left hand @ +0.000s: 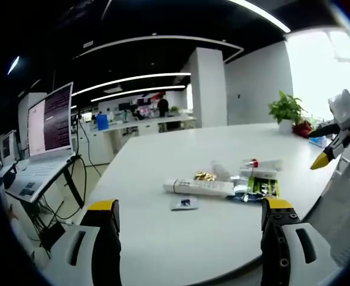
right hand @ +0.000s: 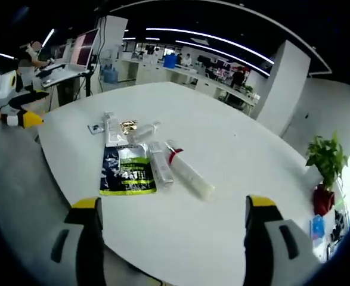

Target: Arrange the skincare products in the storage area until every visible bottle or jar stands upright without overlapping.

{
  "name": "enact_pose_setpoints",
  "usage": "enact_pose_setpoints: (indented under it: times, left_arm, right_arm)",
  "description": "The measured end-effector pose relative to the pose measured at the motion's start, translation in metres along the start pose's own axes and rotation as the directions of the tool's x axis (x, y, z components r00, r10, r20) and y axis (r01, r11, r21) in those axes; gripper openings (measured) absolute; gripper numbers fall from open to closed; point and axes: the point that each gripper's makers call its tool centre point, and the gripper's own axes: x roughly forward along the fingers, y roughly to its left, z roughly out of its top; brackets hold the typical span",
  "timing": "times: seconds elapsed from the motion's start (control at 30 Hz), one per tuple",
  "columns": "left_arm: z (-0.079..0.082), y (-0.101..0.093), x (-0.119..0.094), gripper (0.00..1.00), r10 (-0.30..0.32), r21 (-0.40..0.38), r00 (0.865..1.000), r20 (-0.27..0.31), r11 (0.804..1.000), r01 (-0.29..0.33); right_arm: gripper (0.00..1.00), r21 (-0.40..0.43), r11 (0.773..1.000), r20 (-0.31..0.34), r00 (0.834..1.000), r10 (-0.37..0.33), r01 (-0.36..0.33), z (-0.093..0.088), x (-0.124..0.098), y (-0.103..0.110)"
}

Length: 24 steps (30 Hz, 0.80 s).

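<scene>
Skincare items lie flat in a loose cluster mid-tabletop (right hand: 240, 155): long tube (right hand: 189, 170), second tube (right hand: 160, 164), green sachet (right hand: 126, 173), white box (left hand: 198, 187). Left gripper (left hand: 189, 217) and right gripper (right hand: 172, 220): fingers apart, empty, both well short of the cluster. Risk: round tubes may roll or topple when stood upright; sachet may slide underneath.

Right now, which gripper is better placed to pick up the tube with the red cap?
Probably the right gripper. It is open and the tube lies just ahead of its jaws, while from the left gripper it lies behind the other products.
</scene>
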Motion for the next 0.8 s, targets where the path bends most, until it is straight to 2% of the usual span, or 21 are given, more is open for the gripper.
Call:
enact_pose_setpoints:
  times: [0.17, 0.47, 0.7, 0.8]
  left_arm:
    - [-0.001, 0.0, 0.0, 0.97, -0.002, 0.0, 1.0, -0.003, 1.0, 0.002]
    - [-0.003, 0.0, 0.0, 0.97, 0.001, 0.003, 1.0, -0.013, 1.0, -0.001]
    - [-0.004, 0.0, 0.0, 0.97, 0.0, 0.006, 1.0, -0.022, 1.0, 0.0]
    - [-0.004, 0.0, 0.0, 0.97, -0.001, 0.006, 1.0, -0.026, 1.0, 0.001]
  right_arm:
    - [1.0, -0.021, 1.0, -0.018, 1.0, 0.011, -0.011, 0.002, 0.006, -0.007]
    - [1.0, -0.124, 0.992, -0.054, 0.998, 0.026, -0.033, 0.009, 0.019, -0.018]
    - [1.0, -0.215, 0.975, -0.096, 0.995, 0.039, -0.059, 0.012, 0.033, -0.028]
    - [1.0, -0.227, 0.972, -0.111, 0.993, 0.044, -0.068, 0.013, 0.038, -0.032]
